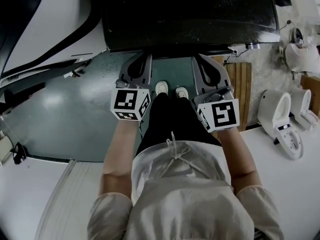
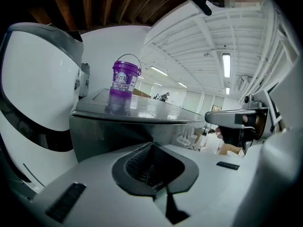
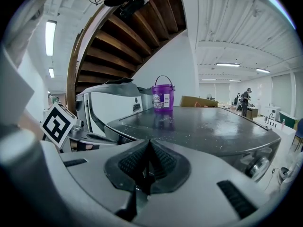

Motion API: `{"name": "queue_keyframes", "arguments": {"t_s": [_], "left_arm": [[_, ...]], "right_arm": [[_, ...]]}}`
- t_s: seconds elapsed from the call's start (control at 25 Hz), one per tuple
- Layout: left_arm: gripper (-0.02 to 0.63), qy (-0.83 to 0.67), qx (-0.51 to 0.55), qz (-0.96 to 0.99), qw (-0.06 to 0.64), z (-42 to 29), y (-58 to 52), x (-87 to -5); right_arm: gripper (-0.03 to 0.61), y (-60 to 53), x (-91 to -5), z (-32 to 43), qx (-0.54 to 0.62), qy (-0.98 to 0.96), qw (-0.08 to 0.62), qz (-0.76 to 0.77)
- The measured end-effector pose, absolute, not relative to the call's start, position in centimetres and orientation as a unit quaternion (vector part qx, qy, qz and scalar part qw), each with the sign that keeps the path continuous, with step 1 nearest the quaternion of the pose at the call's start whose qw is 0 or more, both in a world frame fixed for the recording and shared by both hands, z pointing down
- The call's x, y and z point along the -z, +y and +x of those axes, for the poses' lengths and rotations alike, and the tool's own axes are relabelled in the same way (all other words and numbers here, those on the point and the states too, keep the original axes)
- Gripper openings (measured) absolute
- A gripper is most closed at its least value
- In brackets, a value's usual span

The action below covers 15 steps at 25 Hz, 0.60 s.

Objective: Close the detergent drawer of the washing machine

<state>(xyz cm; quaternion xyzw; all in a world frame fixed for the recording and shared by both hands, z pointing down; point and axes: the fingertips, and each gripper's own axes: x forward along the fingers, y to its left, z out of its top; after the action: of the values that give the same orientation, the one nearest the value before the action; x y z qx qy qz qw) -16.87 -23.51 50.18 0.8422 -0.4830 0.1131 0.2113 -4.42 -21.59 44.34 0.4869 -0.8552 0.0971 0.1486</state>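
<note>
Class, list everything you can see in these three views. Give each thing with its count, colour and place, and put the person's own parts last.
washing machine: one, dark grey top, straight in front of the person
bucket: one, purple, upright on the machine's top
toilets: at least two, white, at the right of the head view
slatted mat: one, brown wood, on the floor to the right of the person's feet
floor: one, teal green, beneath the person
shoes: two, white, close to the machine's front
left gripper: one, grey, jaws together, empty
right gripper: one, grey, jaws together, empty
</note>
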Motion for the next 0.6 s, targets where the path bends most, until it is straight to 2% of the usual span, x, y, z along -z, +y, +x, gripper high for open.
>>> {"name": "queue_keyframes", "arguments": {"t_s": [0.32, 0.6], "left_arm": [[0.015, -0.428, -0.148, 0.877, 0.159, -14.9, -23.6, -50.4], [0.015, -0.452, -0.121, 0.857, 0.218, -15.1, -24.0, -50.7]], "right_arm": [[0.006, -22.0, -44.3, -4.5, -0.100, -0.855, 0.147, 0.488], [0.006, -22.5, -43.9, -4.5, -0.095, -0.854, 0.144, 0.490]]}}
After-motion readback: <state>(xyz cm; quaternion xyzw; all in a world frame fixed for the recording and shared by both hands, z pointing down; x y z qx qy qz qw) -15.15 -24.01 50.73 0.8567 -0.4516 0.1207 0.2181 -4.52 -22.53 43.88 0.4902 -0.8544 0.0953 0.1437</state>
